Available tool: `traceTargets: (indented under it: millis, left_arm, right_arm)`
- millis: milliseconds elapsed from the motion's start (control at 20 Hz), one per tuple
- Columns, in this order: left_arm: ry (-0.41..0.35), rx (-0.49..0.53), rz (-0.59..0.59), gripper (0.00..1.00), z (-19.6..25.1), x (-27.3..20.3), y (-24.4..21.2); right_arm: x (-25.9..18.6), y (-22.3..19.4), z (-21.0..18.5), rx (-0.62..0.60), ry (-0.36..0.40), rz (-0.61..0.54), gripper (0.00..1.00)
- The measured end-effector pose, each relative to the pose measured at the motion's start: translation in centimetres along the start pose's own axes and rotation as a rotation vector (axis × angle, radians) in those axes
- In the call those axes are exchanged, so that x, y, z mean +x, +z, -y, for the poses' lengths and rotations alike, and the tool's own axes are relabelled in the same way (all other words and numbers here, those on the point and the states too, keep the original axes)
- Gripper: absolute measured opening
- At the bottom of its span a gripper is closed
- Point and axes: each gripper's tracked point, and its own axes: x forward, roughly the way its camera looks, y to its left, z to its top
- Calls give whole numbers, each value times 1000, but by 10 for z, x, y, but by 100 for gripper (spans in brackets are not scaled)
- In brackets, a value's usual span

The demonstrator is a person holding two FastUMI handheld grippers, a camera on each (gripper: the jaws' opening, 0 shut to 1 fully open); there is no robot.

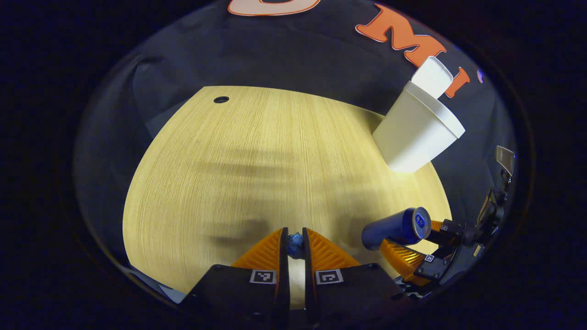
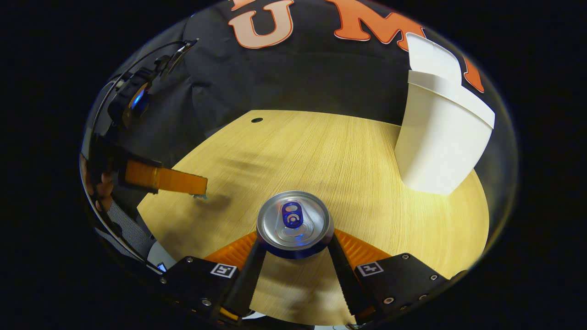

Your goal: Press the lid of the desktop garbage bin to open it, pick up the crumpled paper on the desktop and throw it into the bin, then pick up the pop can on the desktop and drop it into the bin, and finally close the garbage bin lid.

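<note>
Left gripper [image 1: 295, 245]: low over the wooden desktop [image 1: 257, 160], fingers nearly together, pinching a small bluish crumpled paper [image 1: 295, 244] at the tips. In the right gripper view it shows at far left, a hand [image 2: 98, 183] behind it.

Pop can [image 2: 294, 224]: clamped between both fingers of the right gripper [image 2: 293, 250], its top facing the camera; held above the desktop.

Garbage bin [image 2: 440, 137]: white, standing at the desktop's far right edge, lid [image 2: 429, 57] raised.
</note>
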Motion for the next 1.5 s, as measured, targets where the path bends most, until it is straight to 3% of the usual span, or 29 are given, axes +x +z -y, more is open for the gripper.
traceTargets:
  millis: [350,400,600,650,750,800,900,950,1000,1200,1250,1300,1400,1500]
  left_arm:
    - [-25,-2,175,17,14,-46,62]
    - [-29,-8,191,14,10,-52,68]
    - [-37,8,249,21,-9,-79,97]
    - [-34,14,260,17,-10,-82,103]
    - [-39,29,283,17,1,-82,113]
    - [-49,38,296,17,9,-83,119]
    - [-65,64,328,17,40,-78,131]
    - [-74,72,344,17,56,-76,138]
    - [-77,76,355,17,70,-73,147]
    - [-104,80,393,21,110,-64,173]
    - [-110,86,406,17,119,-65,180]
    - [-115,94,420,17,128,-63,188]
    - [-131,109,449,17,145,-66,202]
    - [-129,148,477,17,160,-65,218]
  right_arm:
    - [-20,1,60,-44,5,4,80]
    - [-23,2,72,-50,2,6,80]
    - [-35,6,116,-55,-14,30,80]
    - [-38,7,125,-53,-17,36,80]
    - [-43,7,147,-43,-32,43,80]
    - [-47,3,160,-38,-49,33,75]
    - [-54,3,180,-25,-66,45,80]
    - [-59,3,190,-20,-71,46,75]
    - [-64,3,200,-19,-79,53,80]
    - [-73,-10,233,-2,-112,45,80]
    - [-75,-12,241,3,-121,45,80]
    - [-78,-14,247,5,-129,47,75]
    - [-85,-17,258,14,-144,53,75]
    - [-89,-19,267,36,-155,58,80]
